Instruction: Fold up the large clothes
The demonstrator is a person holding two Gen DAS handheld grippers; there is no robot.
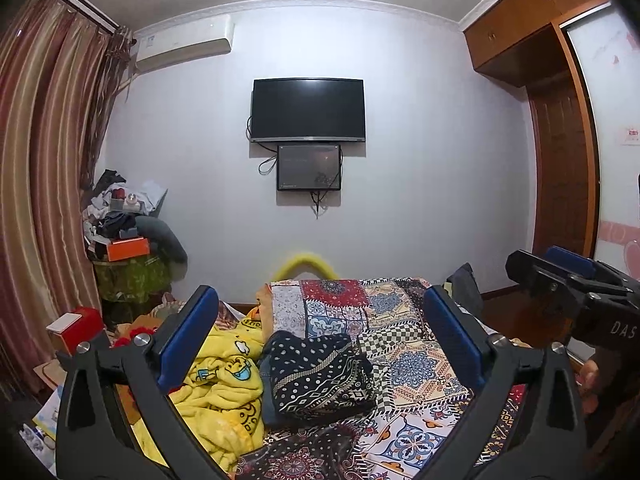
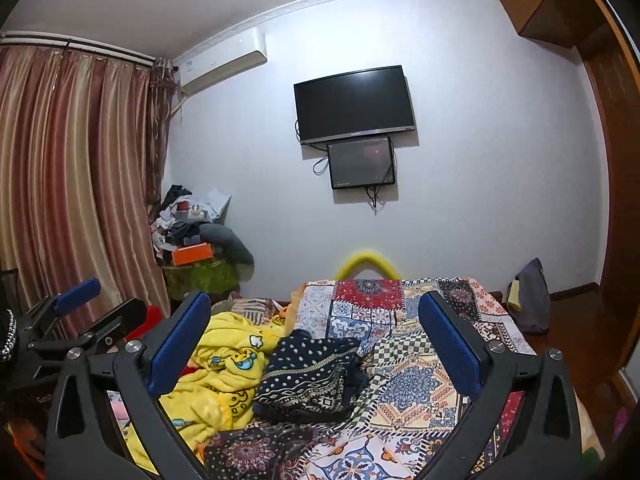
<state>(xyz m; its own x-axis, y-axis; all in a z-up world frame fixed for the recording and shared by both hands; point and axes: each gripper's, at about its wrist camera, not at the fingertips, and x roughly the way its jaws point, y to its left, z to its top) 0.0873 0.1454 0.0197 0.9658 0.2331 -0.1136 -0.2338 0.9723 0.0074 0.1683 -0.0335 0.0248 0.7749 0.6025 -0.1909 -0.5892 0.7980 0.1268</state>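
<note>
Blue-padded jaws of the left hand-held gripper (image 1: 318, 336) and the right hand-held gripper (image 2: 316, 340) are spread wide, both raised level above the bed (image 2: 424, 380), gripping nothing. Between them lies the dark patterned garment (image 1: 320, 376), folded into a compact bundle on the patchwork cover, touching the rumpled yellow blanket (image 1: 224, 384).

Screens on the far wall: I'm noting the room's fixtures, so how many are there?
2. A large TV hangs at the wall's middle; a smaller screen hangs directly beneath it, overlapping its lower edge. Both are dark. None seems hidden.
</note>
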